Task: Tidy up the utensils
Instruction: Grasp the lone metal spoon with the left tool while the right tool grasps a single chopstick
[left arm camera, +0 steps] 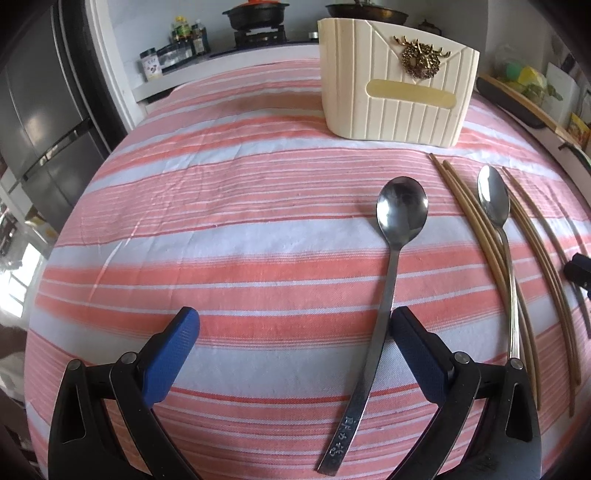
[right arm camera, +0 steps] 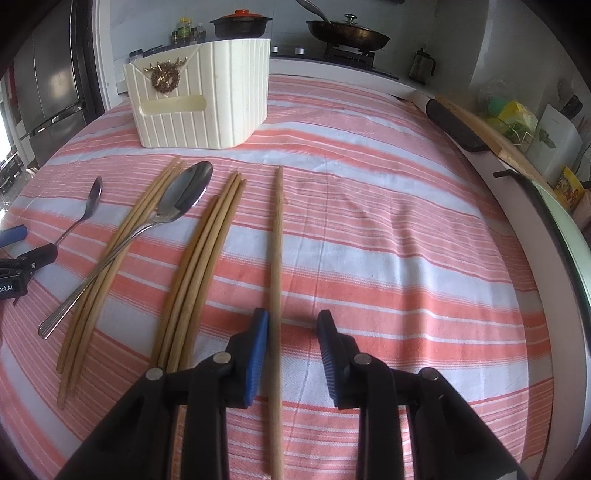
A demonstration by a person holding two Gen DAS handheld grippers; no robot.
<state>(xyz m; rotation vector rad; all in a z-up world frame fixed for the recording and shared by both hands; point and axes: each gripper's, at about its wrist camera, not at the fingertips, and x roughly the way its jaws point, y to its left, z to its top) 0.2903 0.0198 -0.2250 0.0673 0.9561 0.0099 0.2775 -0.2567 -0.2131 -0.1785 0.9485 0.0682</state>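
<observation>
The right gripper (right arm camera: 293, 325) stands open around a lone chopstick (right arm camera: 277, 258), right of the other utensils, near of the holder (right arm camera: 207, 107). It looks light, stiff and thin; take it mid-length. The left gripper (left arm camera: 295, 325) is open around a spoon (left arm camera: 391, 258), probably slippery.

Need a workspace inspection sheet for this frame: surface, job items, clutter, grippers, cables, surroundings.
Surface: striped tablecloth, pink and white, lightly creased.
Job's things: cream utensil holder upright at the far side; spoon lying alone; second spoon across a chopstick bundle; second bundle; single chopstick.
Clutter: nothing seen.
Grippers: left gripper open, spoon handle by its right finger; right gripper open, single chopstick between the fingers, pads not both pressing.
Cables: nothing seen.
Surroundings: stove with pan, clay pot, fridge.
</observation>
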